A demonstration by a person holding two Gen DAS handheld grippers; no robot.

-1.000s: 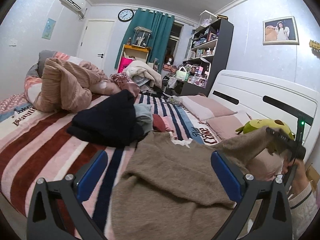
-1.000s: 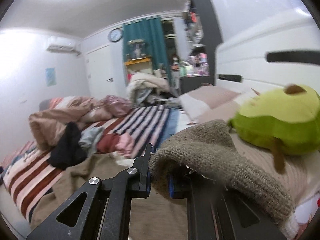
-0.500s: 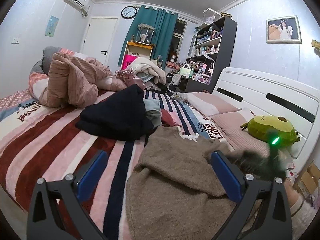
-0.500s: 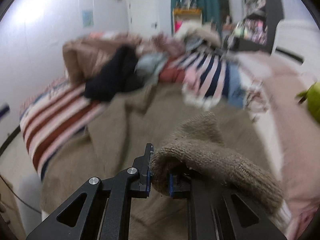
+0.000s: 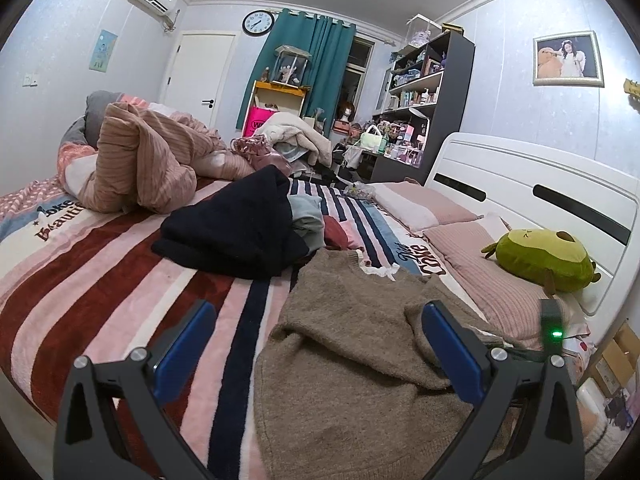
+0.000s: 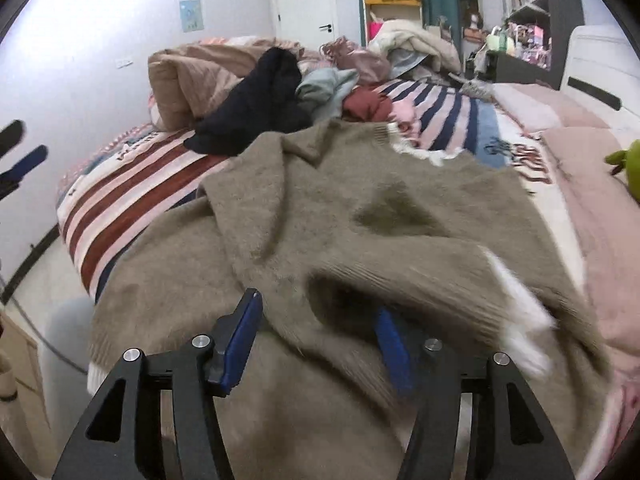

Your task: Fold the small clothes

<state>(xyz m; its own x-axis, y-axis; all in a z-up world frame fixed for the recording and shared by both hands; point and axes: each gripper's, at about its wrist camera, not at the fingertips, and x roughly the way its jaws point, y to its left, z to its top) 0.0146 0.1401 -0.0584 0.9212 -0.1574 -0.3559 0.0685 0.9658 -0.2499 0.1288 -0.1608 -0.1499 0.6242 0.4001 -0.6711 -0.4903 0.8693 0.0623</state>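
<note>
A brown knit sweater [image 5: 352, 344] lies spread on the striped bed blanket, one sleeve [image 6: 400, 280] folded across its body. My left gripper [image 5: 316, 344] is open and empty, hovering over the sweater's left part. My right gripper [image 6: 320, 332] is open just above the sweater; the sleeve's cuff drapes over and between its fingers, loose. The right gripper's body with a green light [image 5: 554, 332] shows at the sweater's right edge in the left wrist view.
A pile of clothes with a black garment [image 5: 236, 228] on top lies beyond the sweater. A bunched tan quilt [image 5: 144, 168] sits at the far left. Pink pillows [image 5: 460, 236] and a green plush toy [image 5: 548, 260] lie by the white headboard [image 5: 540, 184].
My right gripper carried the sleeve from near the plush toy across onto the sweater's body, then opened and let it go. The left gripper stayed open, nearly still.
</note>
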